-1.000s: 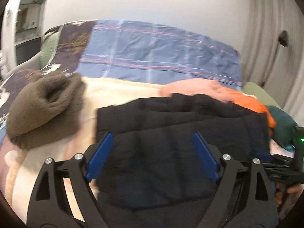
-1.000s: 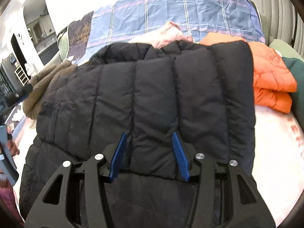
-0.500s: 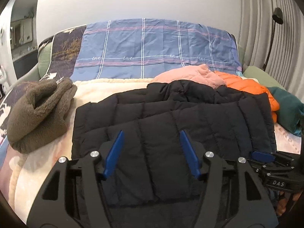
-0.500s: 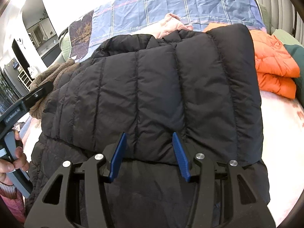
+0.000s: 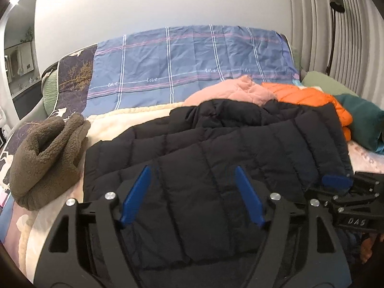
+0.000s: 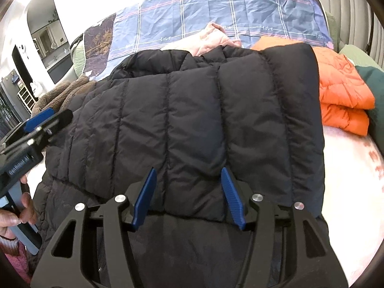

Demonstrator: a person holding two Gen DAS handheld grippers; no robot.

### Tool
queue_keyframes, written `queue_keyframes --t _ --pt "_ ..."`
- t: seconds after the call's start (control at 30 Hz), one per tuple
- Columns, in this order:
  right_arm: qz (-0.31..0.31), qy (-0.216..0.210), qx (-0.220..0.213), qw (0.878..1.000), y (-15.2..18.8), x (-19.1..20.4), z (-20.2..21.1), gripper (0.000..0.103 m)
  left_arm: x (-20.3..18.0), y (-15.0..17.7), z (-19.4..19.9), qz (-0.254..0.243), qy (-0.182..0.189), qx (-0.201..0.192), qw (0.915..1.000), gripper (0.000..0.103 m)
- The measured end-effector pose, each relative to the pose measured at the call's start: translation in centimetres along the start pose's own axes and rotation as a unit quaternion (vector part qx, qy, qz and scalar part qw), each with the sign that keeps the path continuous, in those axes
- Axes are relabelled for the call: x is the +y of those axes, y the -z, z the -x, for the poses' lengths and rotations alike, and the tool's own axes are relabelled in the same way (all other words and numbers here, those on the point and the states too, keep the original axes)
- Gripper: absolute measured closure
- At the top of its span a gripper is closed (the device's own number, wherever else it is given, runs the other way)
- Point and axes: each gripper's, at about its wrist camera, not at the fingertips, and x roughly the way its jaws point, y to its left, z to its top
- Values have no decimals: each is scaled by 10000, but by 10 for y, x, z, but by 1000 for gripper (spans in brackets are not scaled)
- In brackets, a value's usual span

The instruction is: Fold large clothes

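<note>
The black quilted puffer jacket (image 6: 204,120), judged light, soft, puffy and slippery, is best pinched at its folded hem. Both the left gripper (image 5: 192,192) and the right gripper (image 6: 189,196) are opening, with nothing gripped.

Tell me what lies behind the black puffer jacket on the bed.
Behind the black puffer jacket lie a pink garment and a folded orange jacket, both partly hidden by it. What lies under the jacket is covered.
</note>
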Motion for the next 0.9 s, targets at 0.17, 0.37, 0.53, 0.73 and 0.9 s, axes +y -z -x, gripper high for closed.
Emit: queue_keyframes --t 0.17,0.37,0.53,0.73,0.9 --pt "35 414 230 9989 3 -10 -27 45 0 19 -48 -229 -115 710 9971 17" --pt "115 256 -190 9994 9 -12 -1 45 15 34 -54 36 -30 706 9975 8" --pt "-325 842 -180 9958 -1 -48 -4 44 18 31 -33 -111 -99 543 9984 8" --pt "-556 236 -51 9982 12 -60 12 42 28 47 -46 -16 -214 858 9961 5" --pt "-474 329 -497 9971 39 -78 77 41 49 45 2 29 -356 531 9980 6"
